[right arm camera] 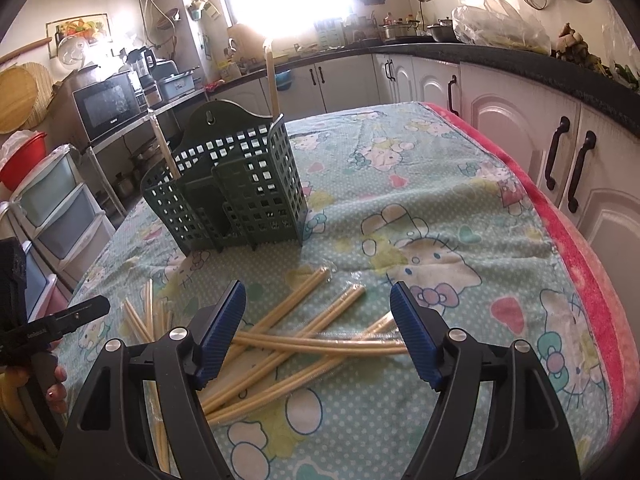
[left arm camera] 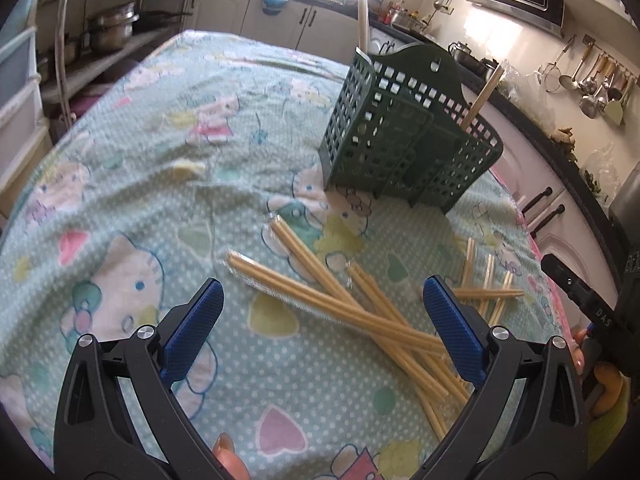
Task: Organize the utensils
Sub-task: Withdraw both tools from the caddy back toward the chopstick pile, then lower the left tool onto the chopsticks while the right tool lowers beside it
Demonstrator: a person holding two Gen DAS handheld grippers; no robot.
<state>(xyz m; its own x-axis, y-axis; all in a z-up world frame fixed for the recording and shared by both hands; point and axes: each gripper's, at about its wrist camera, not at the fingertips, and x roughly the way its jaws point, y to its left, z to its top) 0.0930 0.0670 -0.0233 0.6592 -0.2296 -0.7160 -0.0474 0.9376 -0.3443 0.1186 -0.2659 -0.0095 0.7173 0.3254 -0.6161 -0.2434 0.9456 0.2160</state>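
1. While both tools hover low over the desk point(right arm camera: 460, 184), the left hand-held gripper point(left arm camera: 322, 326) has its blue pads wide apart with nothing between them.
2. Right hand-held gripper point(right arm camera: 318, 330): pads likewise spread apart, gripping nothing, poised above the pile.
3. Loose pile of pale wooden chopsticks point(left arm camera: 360, 320) lies crossed on the desk, several pairs in clear plastic sleeves; right wrist view shows the same heap point(right arm camera: 288, 344) directly under and between the right tool's fingers.
4. A smaller scatter of chopsticks point(left arm camera: 486, 280) lies apart from the main pile, toward the pink-edged side of the desk.
5. Dark green perforated utensil holder point(left arm camera: 404, 136) stands upright on the desk beyond the pile, well apart from both tools; seen too from the right wrist point(right arm camera: 236, 184).
6. Two chopsticks already stand in the holder: one leaning out of an end compartment point(left arm camera: 486, 88), one tall at the opposite end point(left arm camera: 363, 20).
7. Desk covering is a mint polka-dot Hello Kitty cloth point(left arm camera: 132, 200), wrinkled, with a pink towel edge point(right arm camera: 592, 264) along one side.
8. Kitchen cabinets point(right arm camera: 520, 128) run just beside the desk.
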